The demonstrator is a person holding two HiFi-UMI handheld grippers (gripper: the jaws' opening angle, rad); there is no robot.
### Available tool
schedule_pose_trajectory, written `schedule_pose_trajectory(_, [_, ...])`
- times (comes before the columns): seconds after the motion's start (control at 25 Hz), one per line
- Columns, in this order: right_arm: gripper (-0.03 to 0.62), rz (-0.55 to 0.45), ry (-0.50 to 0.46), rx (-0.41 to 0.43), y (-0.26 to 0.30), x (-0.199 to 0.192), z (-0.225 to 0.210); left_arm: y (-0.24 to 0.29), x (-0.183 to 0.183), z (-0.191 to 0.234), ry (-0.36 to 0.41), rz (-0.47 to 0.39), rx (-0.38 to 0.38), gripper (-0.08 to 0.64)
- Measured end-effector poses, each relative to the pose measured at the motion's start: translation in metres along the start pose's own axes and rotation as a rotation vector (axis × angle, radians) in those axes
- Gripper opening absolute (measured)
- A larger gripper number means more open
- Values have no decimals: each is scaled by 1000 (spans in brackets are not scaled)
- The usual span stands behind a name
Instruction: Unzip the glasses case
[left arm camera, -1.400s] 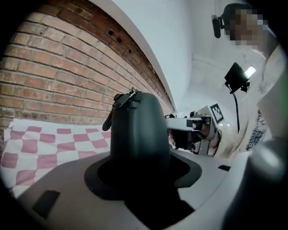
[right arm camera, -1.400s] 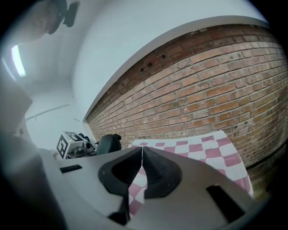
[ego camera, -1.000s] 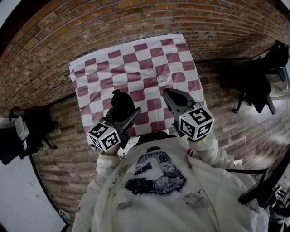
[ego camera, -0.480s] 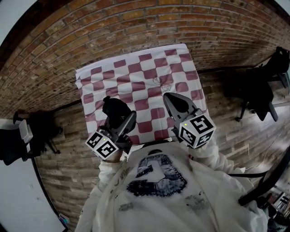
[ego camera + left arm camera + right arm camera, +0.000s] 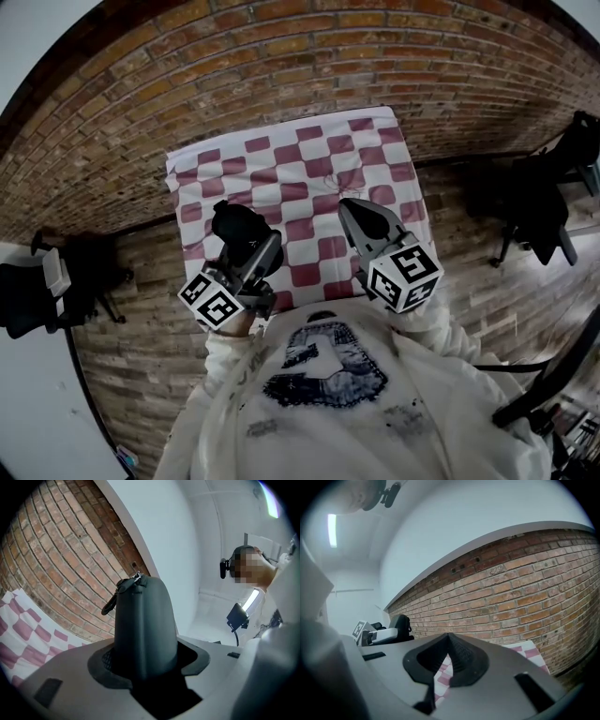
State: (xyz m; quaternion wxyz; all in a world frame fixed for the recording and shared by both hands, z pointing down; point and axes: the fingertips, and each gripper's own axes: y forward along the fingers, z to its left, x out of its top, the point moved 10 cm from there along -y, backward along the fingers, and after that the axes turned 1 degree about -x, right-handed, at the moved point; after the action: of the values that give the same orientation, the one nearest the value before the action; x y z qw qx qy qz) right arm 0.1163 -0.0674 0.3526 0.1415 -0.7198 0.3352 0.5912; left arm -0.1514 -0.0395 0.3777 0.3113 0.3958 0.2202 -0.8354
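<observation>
The black glasses case (image 5: 237,228) is held up over the near edge of the table, my left gripper (image 5: 251,255) shut on its lower end. In the left gripper view the case (image 5: 143,630) stands upright between the jaws. Its zip is closed, and the pull loop (image 5: 110,605) hangs at its top left. My right gripper (image 5: 355,208) is shut with nothing in it and hovers apart from the case, to its right. Its closed tips (image 5: 449,641) point towards the brick wall.
A pink and white checked cloth (image 5: 300,159) covers the small table against the brick wall (image 5: 281,56). Black chairs stand at the left (image 5: 37,300) and at the right (image 5: 544,187). The person's white sleeves and torso (image 5: 328,394) fill the bottom of the head view.
Both grippers have risen from the table. The left one has tipped the case more upright and kept its grip. The right one stays shut and empty.
</observation>
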Motion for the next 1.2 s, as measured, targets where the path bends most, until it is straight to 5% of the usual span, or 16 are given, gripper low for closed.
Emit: schedule_pose_trajectory(1.2, [12, 19, -2, -22, 3, -1, 2, 3, 4, 2, -10, 21, -11, 258])
